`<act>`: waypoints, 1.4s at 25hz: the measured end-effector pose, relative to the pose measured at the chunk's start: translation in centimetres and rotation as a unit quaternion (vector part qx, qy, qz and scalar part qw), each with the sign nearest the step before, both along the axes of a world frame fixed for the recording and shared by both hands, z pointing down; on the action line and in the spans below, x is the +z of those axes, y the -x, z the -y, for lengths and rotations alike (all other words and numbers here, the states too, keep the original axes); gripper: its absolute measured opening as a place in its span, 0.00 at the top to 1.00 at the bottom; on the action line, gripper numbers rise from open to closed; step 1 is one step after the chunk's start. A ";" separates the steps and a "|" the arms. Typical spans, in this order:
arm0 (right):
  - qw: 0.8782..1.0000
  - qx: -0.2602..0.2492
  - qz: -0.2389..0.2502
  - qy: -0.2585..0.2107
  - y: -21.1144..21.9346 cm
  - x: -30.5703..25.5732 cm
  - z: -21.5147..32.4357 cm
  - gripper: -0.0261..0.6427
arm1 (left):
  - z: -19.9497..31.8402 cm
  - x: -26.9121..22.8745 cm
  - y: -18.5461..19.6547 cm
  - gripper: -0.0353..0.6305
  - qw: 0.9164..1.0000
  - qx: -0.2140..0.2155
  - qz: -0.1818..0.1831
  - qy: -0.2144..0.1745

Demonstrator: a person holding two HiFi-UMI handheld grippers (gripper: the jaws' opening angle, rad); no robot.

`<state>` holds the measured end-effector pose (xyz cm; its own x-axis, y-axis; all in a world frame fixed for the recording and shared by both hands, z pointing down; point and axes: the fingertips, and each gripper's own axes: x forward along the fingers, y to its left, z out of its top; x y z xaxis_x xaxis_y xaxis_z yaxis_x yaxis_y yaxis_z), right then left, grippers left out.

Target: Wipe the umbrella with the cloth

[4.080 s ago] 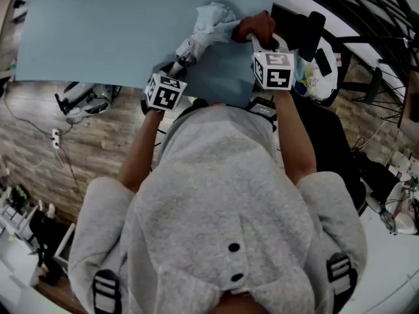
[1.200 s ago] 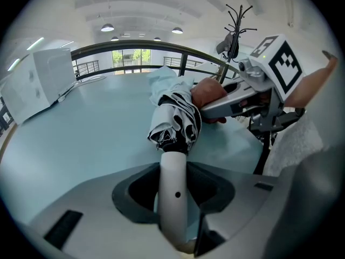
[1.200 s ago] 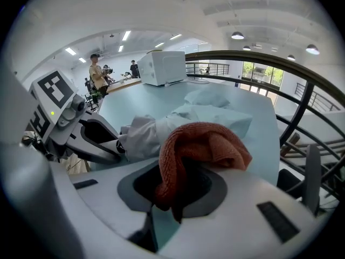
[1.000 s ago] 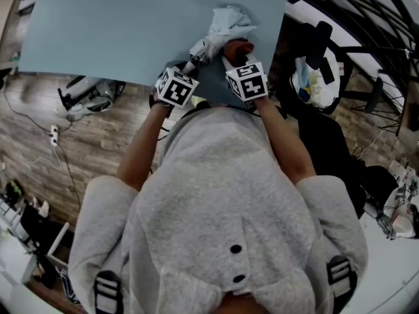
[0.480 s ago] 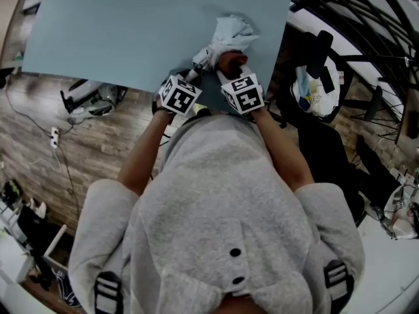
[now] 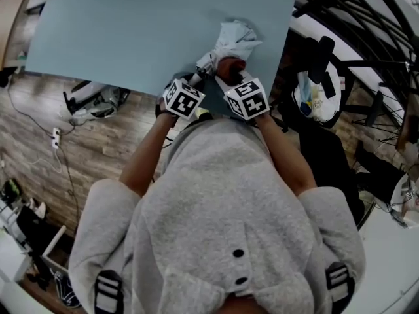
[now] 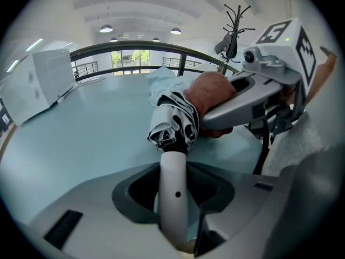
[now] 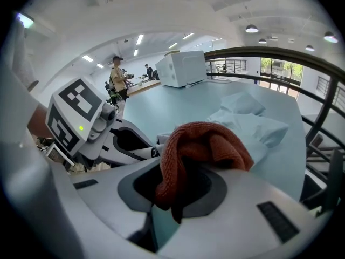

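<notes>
A folded umbrella (image 6: 234, 39) lies on the light blue table (image 6: 131, 38), with pale blue fabric at the far end and black-and-white folds (image 7: 175, 122) near its white handle (image 7: 173, 179). My left gripper (image 6: 195, 78) is shut on that handle (image 7: 173, 190). My right gripper (image 6: 229, 72) is shut on a red-brown cloth (image 8: 202, 144), which rests on the umbrella close to the handle end (image 7: 207, 93). In the right gripper view the pale fabric (image 8: 248, 120) spreads beyond the cloth, and the left gripper (image 8: 81, 123) sits just to its left.
A white box (image 8: 186, 69) stands at the table's far end. A coat rack (image 7: 234, 20) and a railing rise behind the table. Black chairs and stands (image 6: 321, 44) crowd the table's right edge. Cables and gear (image 6: 85, 100) lie on the wooden floor at left.
Since four seconds ago my right gripper has drawn the cloth along the umbrella from the canopy end toward the handle. In the last second it shifted a little. The left gripper kept still.
</notes>
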<state>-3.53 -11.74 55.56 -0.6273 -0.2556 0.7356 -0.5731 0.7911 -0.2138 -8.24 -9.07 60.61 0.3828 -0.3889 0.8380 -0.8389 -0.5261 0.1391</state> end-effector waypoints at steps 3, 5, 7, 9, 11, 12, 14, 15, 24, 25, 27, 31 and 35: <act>1.000 -0.001 0.012 0.011 0.3 -0.5 -0.1 0.84 | -0.1 0.0 -0.1 0.71 1.000 0.000 0.000 0.000; 1.000 -0.001 0.018 0.017 0.6 -0.8 0.0 0.84 | -0.1 0.1 0.1 0.71 1.000 -0.002 0.000 0.000; 1.000 -0.002 0.021 0.021 0.8 -1.0 0.2 0.84 | 0.0 0.1 0.1 0.71 1.000 -0.003 -0.002 -0.001; 0.999 -0.001 0.027 0.028 1.1 -1.4 0.3 0.84 | 0.0 -0.1 0.1 0.71 1.000 -0.003 -0.003 0.001; 0.999 0.001 0.039 0.038 1.5 -1.8 0.4 0.84 | -0.1 -0.2 0.1 0.71 1.000 -0.001 -0.003 0.000; 0.998 0.001 0.045 0.042 1.7 -1.9 0.5 0.84 | 0.0 -0.2 0.1 0.71 1.000 0.000 -0.003 -0.001; 0.997 0.001 0.054 0.051 2.2 -2.2 0.8 0.84 | 0.2 -0.1 0.1 0.71 1.000 -0.001 -0.002 -0.003; 0.997 0.001 0.059 0.056 2.4 -2.3 0.8 0.84 | 0.2 -0.1 0.1 0.71 1.000 -0.001 -0.001 -0.002; 0.986 0.012 0.121 0.115 4.7 -3.8 1.2 0.84 | 0.1 -0.1 0.2 0.71 1.000 -0.003 0.004 -0.006; 0.983 0.014 0.135 0.127 5.0 -4.0 1.2 0.84 | 0.2 -0.1 0.1 0.71 1.000 -0.001 0.003 -0.007; 0.973 0.011 0.170 0.157 5.7 -4.7 1.0 0.84 | 0.2 0.0 0.1 0.71 1.000 0.001 0.002 -0.009; 0.952 -0.007 0.227 0.206 6.4 -6.2 0.7 0.84 | 0.0 -0.1 -0.1 0.71 1.000 0.000 0.002 -0.004; 0.953 -0.027 0.212 0.216 6.0 -5.6 0.7 0.84 | 0.1 0.0 0.1 0.71 1.000 0.001 0.005 -0.006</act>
<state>-9.50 -12.42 49.93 -0.8949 0.0539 0.4431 -0.3245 0.6032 -0.7286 -8.35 -9.17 60.60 0.3755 -0.3987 0.8367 -0.8390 -0.5298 0.1240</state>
